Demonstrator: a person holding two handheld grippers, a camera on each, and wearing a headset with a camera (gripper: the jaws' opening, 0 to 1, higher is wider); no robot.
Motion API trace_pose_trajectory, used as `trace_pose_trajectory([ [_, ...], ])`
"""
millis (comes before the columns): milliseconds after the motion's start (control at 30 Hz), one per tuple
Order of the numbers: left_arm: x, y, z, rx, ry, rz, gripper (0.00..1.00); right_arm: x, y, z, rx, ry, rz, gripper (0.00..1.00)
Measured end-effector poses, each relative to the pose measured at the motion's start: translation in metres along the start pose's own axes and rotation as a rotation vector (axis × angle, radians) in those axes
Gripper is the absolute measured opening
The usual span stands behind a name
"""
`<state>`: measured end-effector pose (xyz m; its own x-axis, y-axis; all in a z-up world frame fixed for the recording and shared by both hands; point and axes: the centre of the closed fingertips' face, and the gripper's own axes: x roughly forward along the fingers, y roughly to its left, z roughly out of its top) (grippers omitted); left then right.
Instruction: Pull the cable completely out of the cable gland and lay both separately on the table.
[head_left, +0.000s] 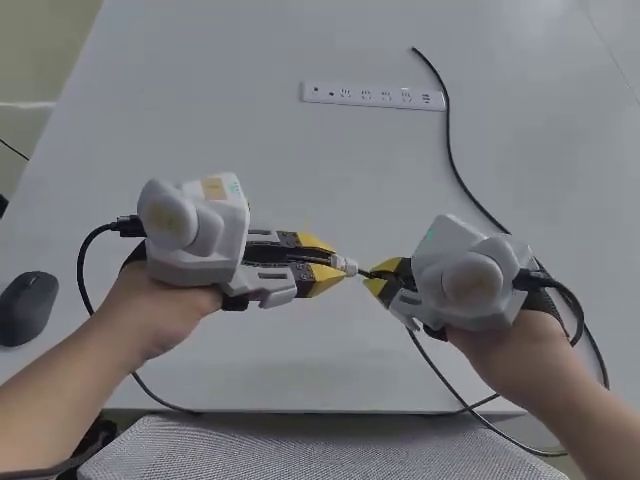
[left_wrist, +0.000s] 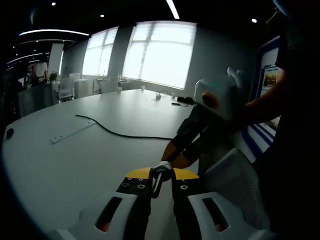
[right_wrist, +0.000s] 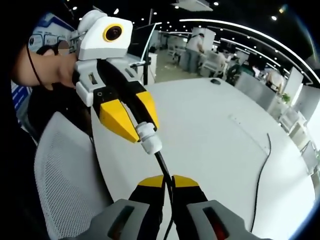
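In the head view my left gripper (head_left: 328, 268) and right gripper (head_left: 380, 277) meet tip to tip above the white table's (head_left: 300, 150) near edge. The left gripper is shut on a small white cable gland (head_left: 346, 266), whose nut sticks out past the yellow fingertips. A thin black cable (head_left: 363, 272) leaves the gland and runs straight into the right gripper, which is shut on it. In the right gripper view the gland (right_wrist: 148, 138) sits between the left gripper's yellow fingers (right_wrist: 119, 119), and the cable (right_wrist: 162, 167) passes between my right gripper's (right_wrist: 168, 181) tips. The left gripper view shows the gland (left_wrist: 161, 172) clamped in my left gripper (left_wrist: 161, 179).
A white power strip (head_left: 372, 96) lies at the far middle of the table, with a black lead (head_left: 455, 160) curving from it toward the right edge. A dark mouse (head_left: 25, 305) sits at the left. A mesh chair seat (head_left: 300, 450) is below the near edge.
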<state>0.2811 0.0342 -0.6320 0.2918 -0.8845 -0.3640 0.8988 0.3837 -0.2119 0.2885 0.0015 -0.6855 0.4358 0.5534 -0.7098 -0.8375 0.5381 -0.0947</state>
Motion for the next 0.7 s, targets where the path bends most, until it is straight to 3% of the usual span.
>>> trace_pose_trajectory([
  [233,0.001,0.003,-0.001,-0.005,-0.001,0.004,0.15,0.001,-0.006,-0.016,0.132,0.006,0.002,0.00],
  [700,0.001,0.005,0.000,-0.007,-0.010,0.012,0.15,0.000,-0.017,-0.037,0.281,0.013,-0.022,0.00],
])
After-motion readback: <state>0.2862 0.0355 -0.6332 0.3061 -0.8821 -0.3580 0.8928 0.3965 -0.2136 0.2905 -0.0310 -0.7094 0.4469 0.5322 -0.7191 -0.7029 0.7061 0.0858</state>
